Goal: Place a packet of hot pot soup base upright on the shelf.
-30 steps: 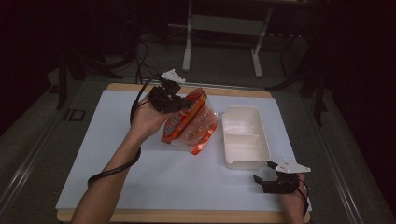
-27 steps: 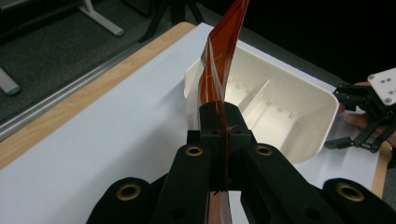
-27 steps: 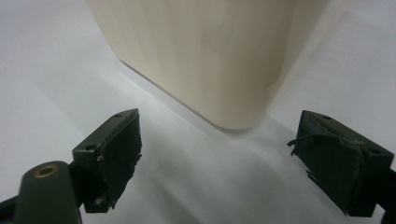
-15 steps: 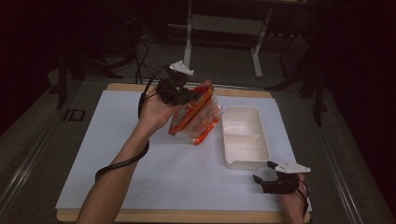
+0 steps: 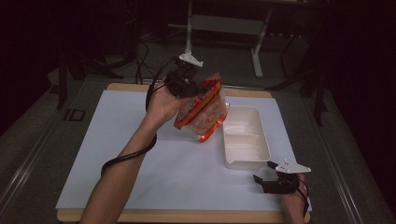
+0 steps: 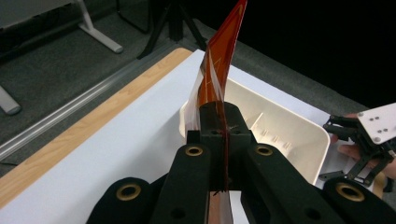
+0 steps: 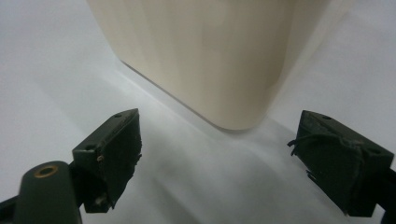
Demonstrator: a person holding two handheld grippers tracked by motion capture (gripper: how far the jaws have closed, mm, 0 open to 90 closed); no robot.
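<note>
An orange and clear snack bag (image 5: 201, 112) hangs tilted above the white mat, lifted by its top edge. My left gripper (image 5: 198, 88) is shut on that edge; in the left gripper view the thin orange film (image 6: 218, 70) stands up from between the closed jaws. A cream two-compartment tray (image 5: 243, 137) sits just right of the bag, and its open inside (image 6: 275, 135) lies past the bag. My right gripper (image 5: 262, 172) rests on the mat near the tray's front right corner, open, with the tray's rounded corner (image 7: 219, 70) a short way ahead of its fingers (image 7: 112, 149).
A white mat (image 5: 140, 168) covers a wooden board (image 5: 140, 215) with a bare strip at its edges. Beyond the table are a dark floor, cables and the metal legs of a stand (image 5: 224, 23). The left gripper's cable (image 5: 126, 156) loops around the forearm.
The left hand has carried the bag up and to the right, toward the tray, and the bag now hangs more upright. The right gripper has stayed where it was.
</note>
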